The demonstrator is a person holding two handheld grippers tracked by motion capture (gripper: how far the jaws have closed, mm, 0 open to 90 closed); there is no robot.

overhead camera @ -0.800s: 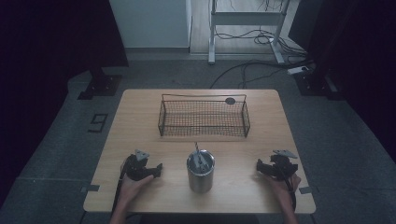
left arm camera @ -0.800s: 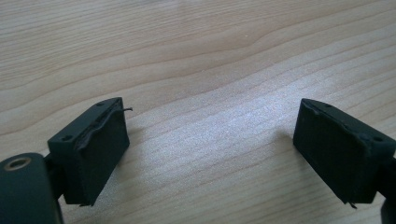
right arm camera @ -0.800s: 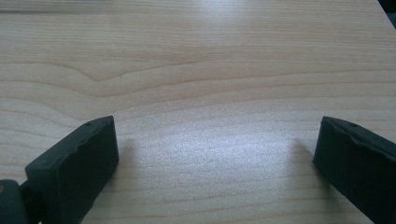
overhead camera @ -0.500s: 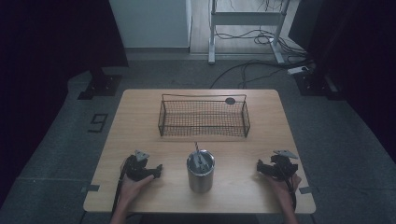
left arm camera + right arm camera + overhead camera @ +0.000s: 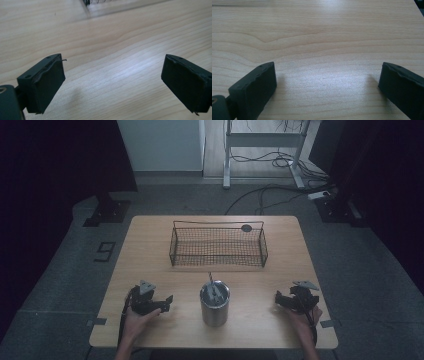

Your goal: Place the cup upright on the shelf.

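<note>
metal cup (image 5: 215, 308): stands upright on the near half of the wooden table (image 5: 150, 250), midway between the two grippers and well apart from each; nothing touches it.
cup contents: thin metal pieces lean inside, one rod (image 5: 210, 279) poking up past the rim; what they are is too small to tell.
left gripper (image 5: 162, 304): rests low on the table to the left of the cup, held in the person's left hand (image 5: 134, 320), jaws pointing toward the cup.
left jaws: wide apart with bare wood between them in the left gripper view; nothing is held.
right gripper (image 5: 278, 300): rests low on the table to the right of the cup, held in the person's right hand (image 5: 301, 317), jaws pointing inward toward the cup.
right jaws: spread wide in the right gripper view, only table grain between them; nothing is gripped.
wire basket (image 5: 218, 245): sits on the far half of the table, behind the cup and apart from it; it looks empty, with a small dark round tag at its back right rim.
surroundings: grey floor around the table, cables and a white frame beyond the far edge.
</note>
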